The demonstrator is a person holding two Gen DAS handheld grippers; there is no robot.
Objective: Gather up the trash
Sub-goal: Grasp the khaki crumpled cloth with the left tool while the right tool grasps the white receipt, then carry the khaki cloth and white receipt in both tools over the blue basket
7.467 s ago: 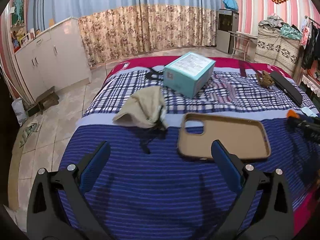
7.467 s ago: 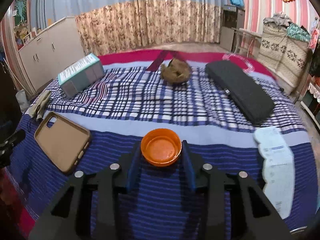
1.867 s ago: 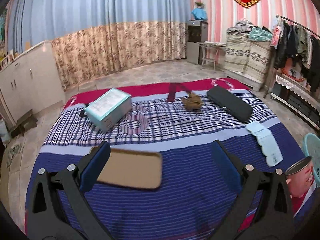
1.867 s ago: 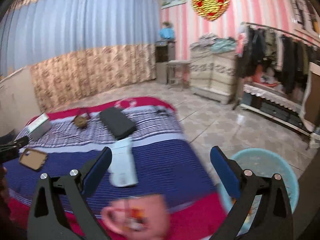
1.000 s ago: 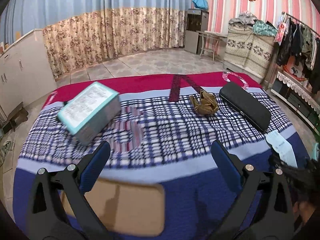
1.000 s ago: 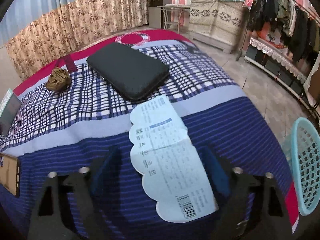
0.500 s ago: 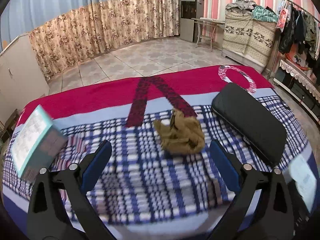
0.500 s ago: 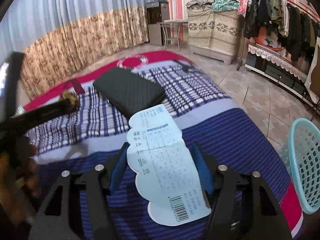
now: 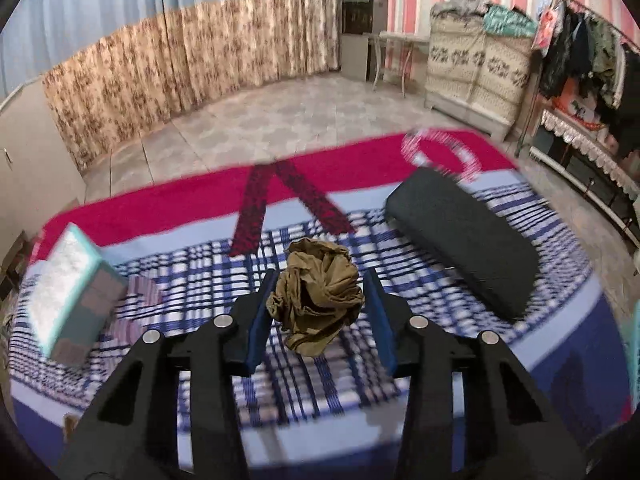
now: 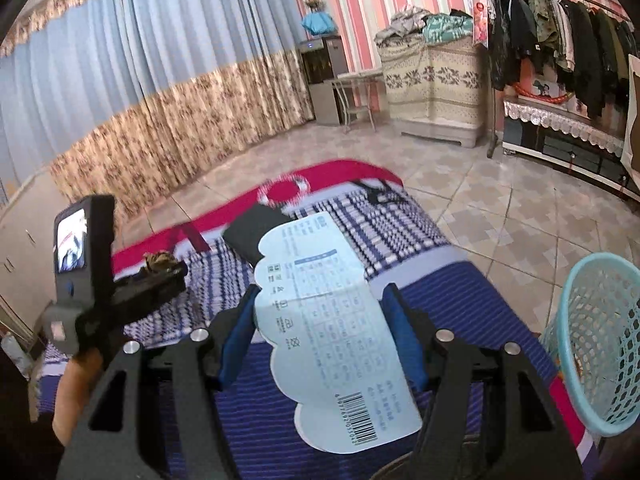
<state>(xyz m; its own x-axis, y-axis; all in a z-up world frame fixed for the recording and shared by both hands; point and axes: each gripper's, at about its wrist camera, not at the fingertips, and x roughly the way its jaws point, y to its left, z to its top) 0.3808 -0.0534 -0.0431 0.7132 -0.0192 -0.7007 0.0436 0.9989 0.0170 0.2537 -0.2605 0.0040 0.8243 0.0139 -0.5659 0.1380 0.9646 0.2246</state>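
Note:
My left gripper (image 9: pixel 318 312) is shut on a crumpled brown paper wad (image 9: pixel 318 300) and holds it just above the checked bedspread (image 9: pixel 200 280). My right gripper (image 10: pixel 320 332) is shut on a pale blue printed card with a barcode (image 10: pixel 336 328), lifted off the bed and tilted. In the right wrist view the left gripper with the brown wad (image 10: pixel 160 262) shows at the left. A light blue mesh basket (image 10: pixel 596 344) stands on the floor to the right of the bed.
A black flat case (image 9: pixel 460 236) lies on the bed at the right. A teal box (image 9: pixel 72 292) lies at the left. A clothes rack (image 10: pixel 560 40) and a covered cabinet (image 10: pixel 432 80) stand along the striped wall.
My left gripper has closed on the brown wad and lifted it. My right gripper has raised the blue card off the bed and swung toward the basket.

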